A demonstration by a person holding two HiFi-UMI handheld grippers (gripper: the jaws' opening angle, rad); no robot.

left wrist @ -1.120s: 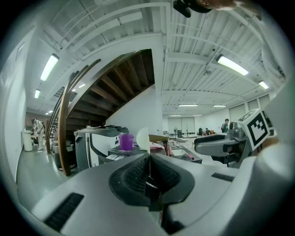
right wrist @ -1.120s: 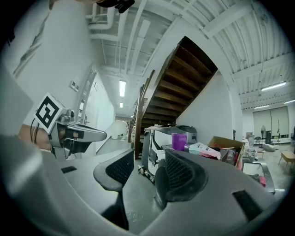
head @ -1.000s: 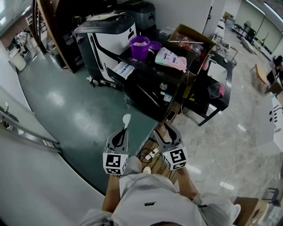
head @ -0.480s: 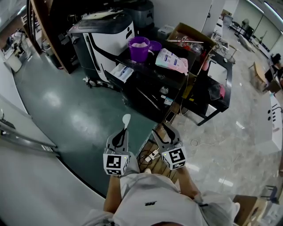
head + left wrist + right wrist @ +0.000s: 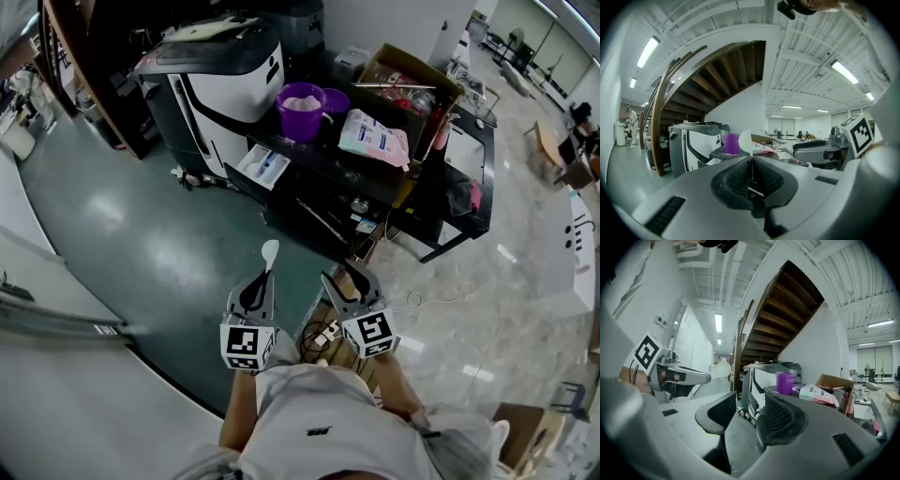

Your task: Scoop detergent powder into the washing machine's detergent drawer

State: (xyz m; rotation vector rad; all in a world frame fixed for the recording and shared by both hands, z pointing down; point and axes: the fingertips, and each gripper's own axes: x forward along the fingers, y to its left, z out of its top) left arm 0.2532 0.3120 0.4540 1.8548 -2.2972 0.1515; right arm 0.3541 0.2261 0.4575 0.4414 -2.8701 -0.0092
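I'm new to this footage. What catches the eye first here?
The left gripper, low in the head view, is shut on a white spoon pointing forward. Beyond it, a purple tub of powder stands beside the washing machine, whose drawer is pulled open.

I hold both grippers low, side by side, well short of washing machine (image 5: 220, 84), jaws aimed toward it. My left gripper (image 5: 263, 283): jaws clamped on handle of white scoop (image 5: 270, 250), bowl out front. My right gripper (image 5: 344, 279): jaws apart, nothing between. Forearms (image 5: 237, 412) bent, tucked close to torso.
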